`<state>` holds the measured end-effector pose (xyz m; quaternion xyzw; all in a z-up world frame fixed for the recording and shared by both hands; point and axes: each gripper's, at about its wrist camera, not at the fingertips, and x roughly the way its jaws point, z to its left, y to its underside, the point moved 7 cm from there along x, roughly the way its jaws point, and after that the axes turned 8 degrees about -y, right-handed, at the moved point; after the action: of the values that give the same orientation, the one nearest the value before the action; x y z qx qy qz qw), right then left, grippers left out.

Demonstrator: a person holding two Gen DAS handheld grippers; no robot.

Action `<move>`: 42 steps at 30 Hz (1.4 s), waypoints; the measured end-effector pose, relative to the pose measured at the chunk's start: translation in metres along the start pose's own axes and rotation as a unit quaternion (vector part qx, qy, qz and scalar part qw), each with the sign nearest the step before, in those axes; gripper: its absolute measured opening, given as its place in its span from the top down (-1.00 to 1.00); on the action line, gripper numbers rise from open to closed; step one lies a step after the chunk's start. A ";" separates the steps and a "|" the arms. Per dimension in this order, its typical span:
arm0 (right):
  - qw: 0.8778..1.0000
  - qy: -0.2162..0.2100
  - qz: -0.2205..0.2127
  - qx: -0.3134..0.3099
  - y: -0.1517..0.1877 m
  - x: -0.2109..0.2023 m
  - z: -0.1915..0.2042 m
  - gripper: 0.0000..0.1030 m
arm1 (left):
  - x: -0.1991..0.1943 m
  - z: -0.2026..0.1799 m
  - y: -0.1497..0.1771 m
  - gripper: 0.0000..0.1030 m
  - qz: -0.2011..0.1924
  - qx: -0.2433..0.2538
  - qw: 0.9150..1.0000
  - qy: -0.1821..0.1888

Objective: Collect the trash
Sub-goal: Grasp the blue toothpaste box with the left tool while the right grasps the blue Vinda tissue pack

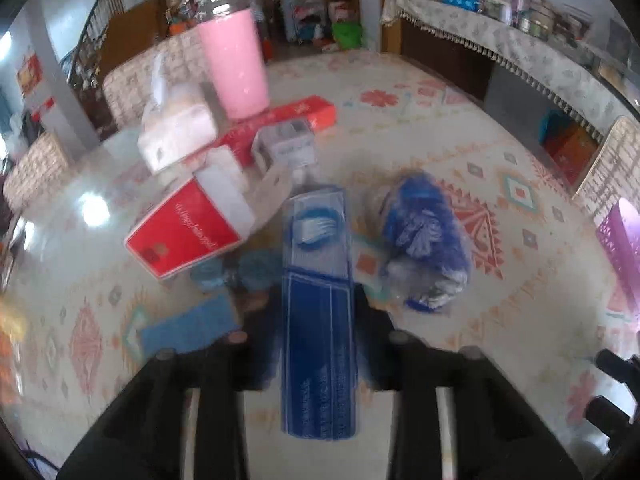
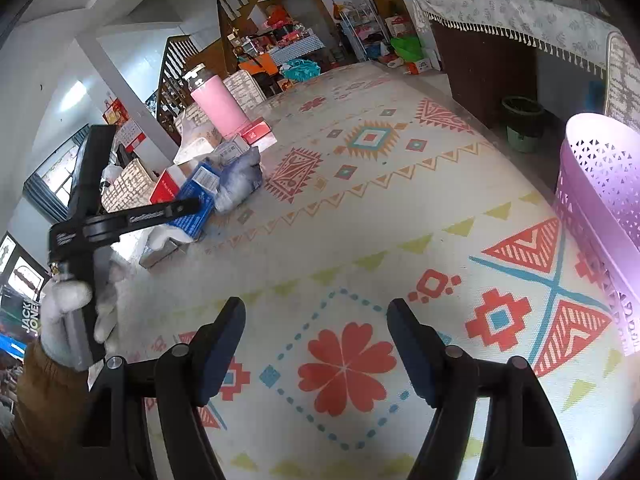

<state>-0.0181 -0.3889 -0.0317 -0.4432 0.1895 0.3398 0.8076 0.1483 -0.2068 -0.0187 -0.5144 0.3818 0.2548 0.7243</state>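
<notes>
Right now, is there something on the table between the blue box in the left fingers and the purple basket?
Nothing visible blocks it. The left gripper is shut on the blue box. The crumpled blue bag lies just to its right, off the way. Beyond it only bare patterned tablecloth reaches the purple basket.

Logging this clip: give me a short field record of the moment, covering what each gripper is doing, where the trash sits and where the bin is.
left gripper: shut on a blue box, held between the fingers
right gripper: open, holding nothing, above the patterned tablecloth
trash still on table: crumpled blue bag, red box, small grey carton
other items: pink tumbler standing on a long red box
bin: purple perforated basket at the right table edge
image quality: left wrist view motion-blurred
</notes>
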 end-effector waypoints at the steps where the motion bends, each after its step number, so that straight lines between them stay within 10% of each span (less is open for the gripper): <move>1: 1.000 0.000 0.000 0.001 0.000 0.000 0.000 -0.51 | -0.008 0.001 0.003 0.42 -0.006 -0.009 1.000 0.013; 12: 0.998 0.031 0.044 -0.028 -0.009 0.019 0.015 -0.53 | -0.079 0.037 0.043 0.42 -0.085 -0.068 0.993 0.041; 30: 0.985 0.135 0.067 -0.080 -0.105 0.170 0.074 -0.54 | -0.046 0.081 0.050 0.41 -0.063 -0.133 0.987 0.067; 31: 0.984 0.140 0.068 -0.083 -0.105 0.172 0.073 -0.49 | -0.047 0.078 0.050 0.41 -0.062 -0.132 0.987 0.068; 33: 0.981 0.150 0.077 -0.096 -0.102 0.177 0.076 0.26 | -0.045 0.076 0.051 0.41 -0.059 -0.130 0.987 0.067; 42: 0.983 0.144 0.057 -0.099 -0.081 0.121 0.076 0.34 | -0.044 0.073 0.054 0.41 -0.061 -0.129 0.988 0.062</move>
<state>0.1249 -0.3092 -0.0171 -0.5543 0.2941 0.3345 0.7031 0.1027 -0.1189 0.0006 -0.6402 0.3580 0.2252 0.6414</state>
